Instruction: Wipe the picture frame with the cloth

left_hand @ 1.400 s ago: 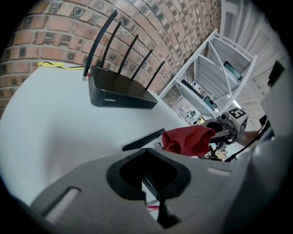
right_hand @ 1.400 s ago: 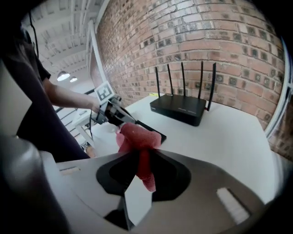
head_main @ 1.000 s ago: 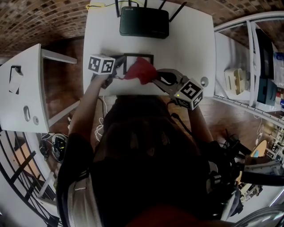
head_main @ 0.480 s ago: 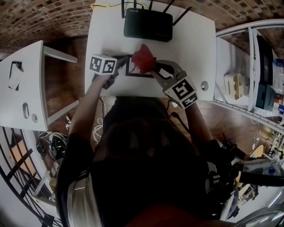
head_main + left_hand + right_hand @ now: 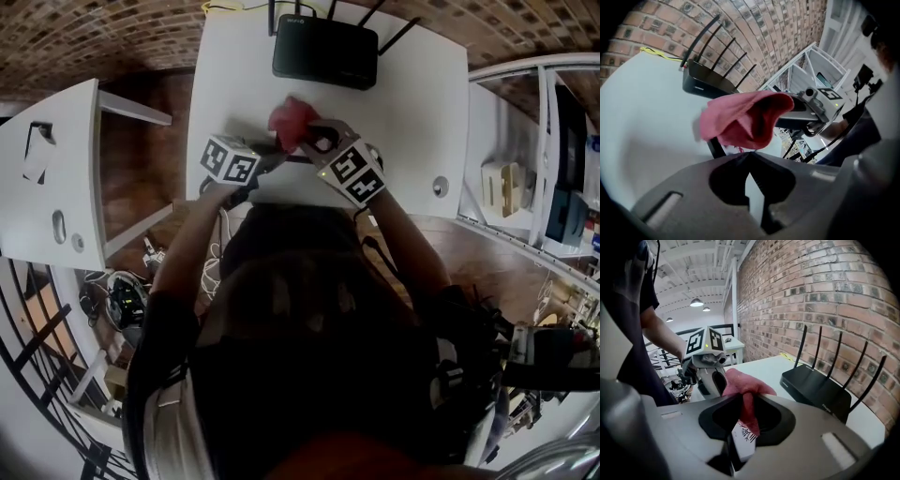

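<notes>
Cloth (image 5: 291, 121), gripped by right tongs (image 5: 302, 141), now farther left across frame (image 5: 743, 438); left tongs (image 5: 749, 154) closed.

Head view looks steeply down on the white table (image 5: 412, 112); both gripper views, low and close, share the router (image 5: 325, 52).
</notes>
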`<state>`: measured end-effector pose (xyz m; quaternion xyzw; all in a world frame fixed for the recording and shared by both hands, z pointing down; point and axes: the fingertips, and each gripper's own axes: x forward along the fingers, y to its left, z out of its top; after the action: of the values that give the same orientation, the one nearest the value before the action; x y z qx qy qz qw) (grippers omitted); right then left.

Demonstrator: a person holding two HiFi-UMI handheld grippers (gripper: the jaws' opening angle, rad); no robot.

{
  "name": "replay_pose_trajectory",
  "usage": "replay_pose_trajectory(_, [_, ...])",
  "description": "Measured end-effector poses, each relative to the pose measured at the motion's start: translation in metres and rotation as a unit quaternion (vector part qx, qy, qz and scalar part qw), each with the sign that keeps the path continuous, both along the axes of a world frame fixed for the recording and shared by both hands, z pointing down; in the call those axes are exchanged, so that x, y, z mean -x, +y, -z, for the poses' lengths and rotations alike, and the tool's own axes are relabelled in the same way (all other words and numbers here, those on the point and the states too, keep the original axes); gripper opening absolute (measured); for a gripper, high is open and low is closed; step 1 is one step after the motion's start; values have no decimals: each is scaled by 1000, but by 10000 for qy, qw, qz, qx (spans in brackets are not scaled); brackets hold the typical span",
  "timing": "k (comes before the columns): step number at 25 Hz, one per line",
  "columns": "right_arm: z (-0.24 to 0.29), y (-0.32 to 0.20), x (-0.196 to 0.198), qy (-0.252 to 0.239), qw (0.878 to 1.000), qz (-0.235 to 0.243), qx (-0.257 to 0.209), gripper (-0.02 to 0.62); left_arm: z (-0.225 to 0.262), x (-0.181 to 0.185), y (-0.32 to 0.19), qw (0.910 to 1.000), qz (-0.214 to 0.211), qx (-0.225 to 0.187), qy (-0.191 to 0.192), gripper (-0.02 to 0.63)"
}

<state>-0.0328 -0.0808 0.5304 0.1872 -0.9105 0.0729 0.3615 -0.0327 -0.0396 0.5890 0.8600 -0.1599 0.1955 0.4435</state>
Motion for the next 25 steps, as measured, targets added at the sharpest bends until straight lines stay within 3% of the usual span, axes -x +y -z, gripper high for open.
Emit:
replay_pose_trajectory(15, [-69,2,30,1003,9932,568,162,80,-6,-28,17,9993,-322,-210,19,2])
replay_pose_trajectory(20, [-68,-2,32,910,9940,591,143,80,-7,-33,14,9993,-309,-189,0,2])
replay_pose_trajectory(25, [-75,-1,37,1145,9900,814,145,78,-14,-31,14,9985,-386,-170,-357,2])
